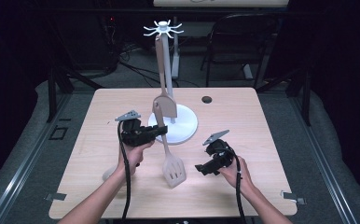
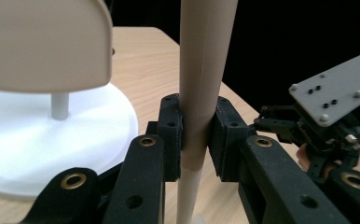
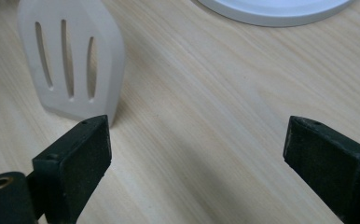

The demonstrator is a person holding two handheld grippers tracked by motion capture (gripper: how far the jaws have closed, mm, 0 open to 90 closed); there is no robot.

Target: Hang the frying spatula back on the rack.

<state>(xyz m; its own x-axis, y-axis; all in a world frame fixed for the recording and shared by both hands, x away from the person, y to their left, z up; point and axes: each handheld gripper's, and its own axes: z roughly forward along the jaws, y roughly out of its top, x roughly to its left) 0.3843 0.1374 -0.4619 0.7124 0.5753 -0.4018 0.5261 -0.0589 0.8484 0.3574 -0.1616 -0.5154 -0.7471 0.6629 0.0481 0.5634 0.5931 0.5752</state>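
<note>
My left gripper (image 1: 157, 131) is shut on the beige handle (image 2: 200, 107) of a slotted spatula. The spatula leans, and its slotted head (image 1: 174, 171) rests on the wooden table (image 1: 243, 126). A second beige spatula (image 1: 163, 100) hangs from the white rack (image 1: 163, 29), its blade (image 2: 43, 42) just above the rack's round white base (image 1: 183, 125). My right gripper (image 1: 203, 169) stands open low over the table, right of the slotted head (image 3: 71, 60), nothing between its jaws (image 3: 197, 154).
A small round hole (image 1: 207, 99) sits in the tabletop behind the rack. A pale object (image 1: 107, 175) lies by the left forearm near the front edge. A dark chair (image 1: 243, 37) stands beyond the table. Bare wood lies at the right.
</note>
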